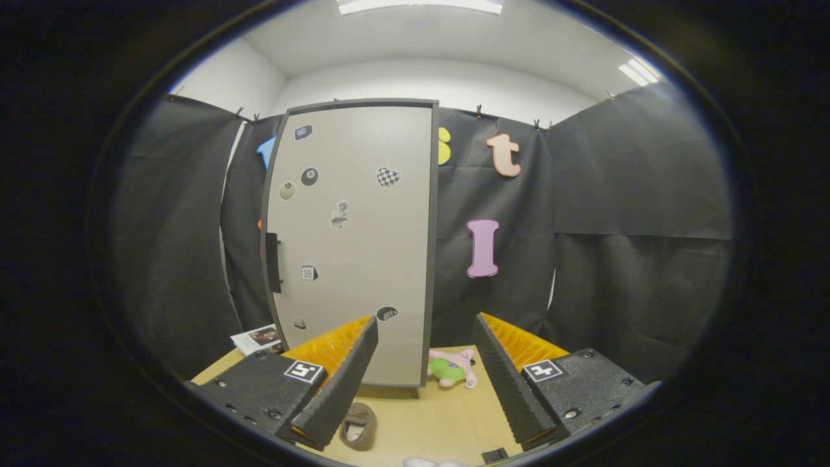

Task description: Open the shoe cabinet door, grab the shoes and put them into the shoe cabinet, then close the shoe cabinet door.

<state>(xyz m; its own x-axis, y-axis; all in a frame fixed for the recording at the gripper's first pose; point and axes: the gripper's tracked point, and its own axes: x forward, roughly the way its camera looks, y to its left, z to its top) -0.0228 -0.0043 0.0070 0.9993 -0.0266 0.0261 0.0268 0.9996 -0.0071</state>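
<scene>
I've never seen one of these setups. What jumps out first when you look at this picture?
The tall pale shoe cabinet stands on the wooden table beyond the fingers, its closed door dotted with small stickers and a dark handle on its left edge. The gripper is open, holding nothing. A brown shoe lies just beside the left finger, and a pink-and-green plush toy sits at the cabinet's foot.

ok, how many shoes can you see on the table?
1 for sure: a brown shoe on the table, just beside the left finger of the open tongs, in front of the closed cabinet. A pale shape at the table's near edge might be another; can't tell.
</scene>
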